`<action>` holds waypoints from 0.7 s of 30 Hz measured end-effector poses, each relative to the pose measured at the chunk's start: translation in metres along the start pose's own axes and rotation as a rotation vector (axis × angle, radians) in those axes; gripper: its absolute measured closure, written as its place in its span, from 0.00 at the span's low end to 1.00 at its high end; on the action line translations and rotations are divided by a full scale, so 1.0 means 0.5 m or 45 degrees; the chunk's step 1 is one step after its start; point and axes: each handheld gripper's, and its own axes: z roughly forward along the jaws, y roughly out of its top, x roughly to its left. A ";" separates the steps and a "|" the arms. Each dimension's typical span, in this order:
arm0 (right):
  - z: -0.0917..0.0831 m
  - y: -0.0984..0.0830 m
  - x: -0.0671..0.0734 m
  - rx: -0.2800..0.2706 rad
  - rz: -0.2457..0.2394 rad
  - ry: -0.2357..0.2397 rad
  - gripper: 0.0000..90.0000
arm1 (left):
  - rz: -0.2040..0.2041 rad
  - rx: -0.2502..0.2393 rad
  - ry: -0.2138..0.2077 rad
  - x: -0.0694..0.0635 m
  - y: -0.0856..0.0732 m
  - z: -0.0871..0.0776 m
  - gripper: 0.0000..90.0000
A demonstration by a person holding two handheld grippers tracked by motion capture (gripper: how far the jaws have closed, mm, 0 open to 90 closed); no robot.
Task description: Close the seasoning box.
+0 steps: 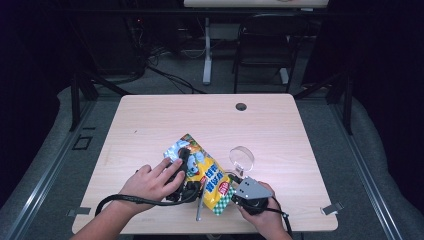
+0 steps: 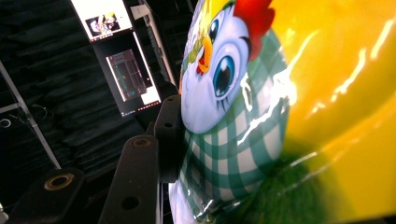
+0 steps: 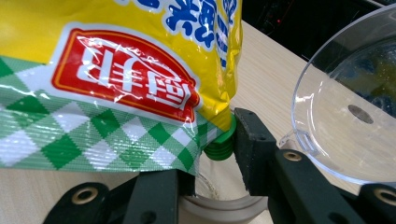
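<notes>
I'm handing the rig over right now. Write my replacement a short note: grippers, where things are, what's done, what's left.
Left gripper: clamped on the chicken end of the yellow pouch.
Right gripper: jaws around the pouch's green cap, over a clear container by the near table edge.
Clear lid lies just behind; a metal utensil by the pouch.
Done: pouch lifted, lid off.
Left: probably uncap and pour; contents can't be seen.

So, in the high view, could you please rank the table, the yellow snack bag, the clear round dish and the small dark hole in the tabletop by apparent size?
1. table
2. yellow snack bag
3. clear round dish
4. small dark hole, though it lies farther from the camera, which shrinks it a little.
</notes>
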 end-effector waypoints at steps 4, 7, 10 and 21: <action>0.000 0.000 0.000 -0.004 0.000 0.000 0.78 | 0.003 0.004 -0.012 0.003 0.000 -0.001 0.70; 0.000 0.000 -0.001 -0.009 0.001 0.000 0.78 | 0.013 0.009 -0.008 0.004 0.001 -0.002 0.70; 0.000 0.000 -0.001 -0.008 0.000 0.000 0.78 | 0.024 0.012 -0.004 0.006 0.003 -0.004 0.70; 0.002 -0.002 -0.003 -0.008 0.000 0.003 0.78 | 0.046 0.011 0.016 0.009 0.004 -0.007 0.70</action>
